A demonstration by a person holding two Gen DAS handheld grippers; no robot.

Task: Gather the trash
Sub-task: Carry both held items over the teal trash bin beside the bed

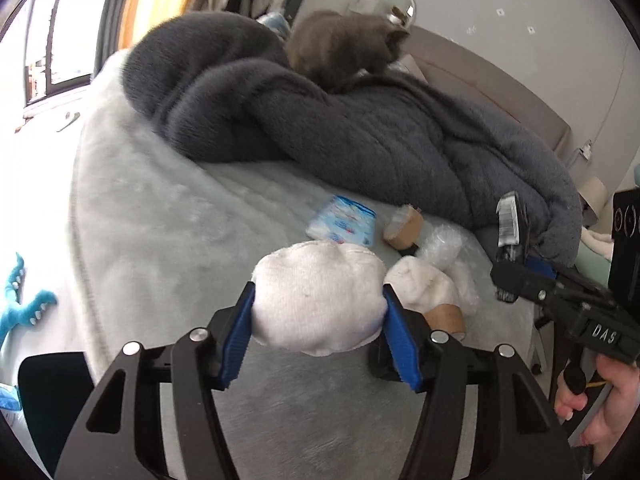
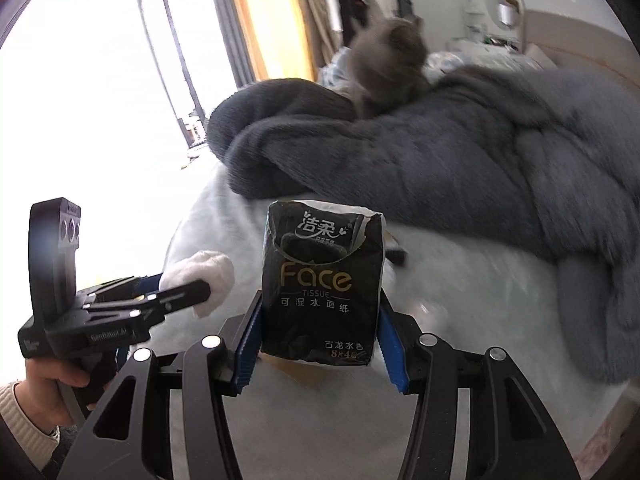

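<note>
My left gripper [image 1: 319, 296] is shut on a soft white cloth wad [image 1: 316, 304], its blue pads pressing into both sides, just above the pale bed cover [image 1: 160, 220]. In the right wrist view the same gripper [image 2: 188, 284] shows at the left, with the wad [image 2: 208, 272] bulging past its fingers. My right gripper [image 2: 320, 308] is shut on an upright black "Face" tissue pack [image 2: 320, 280]. From the left wrist view that pack [image 1: 510, 224] appears edge-on at the right, in the right gripper [image 1: 510, 272].
On the bed lie a blue-and-white packet [image 1: 344, 226], a brown tape roll [image 1: 404, 226], clear crumpled plastic [image 1: 440, 246], another white wad [image 1: 424, 284] and a cardboard tube [image 1: 446, 318]. A grey cat [image 1: 344, 46] sits on a dark fluffy blanket [image 1: 360, 132].
</note>
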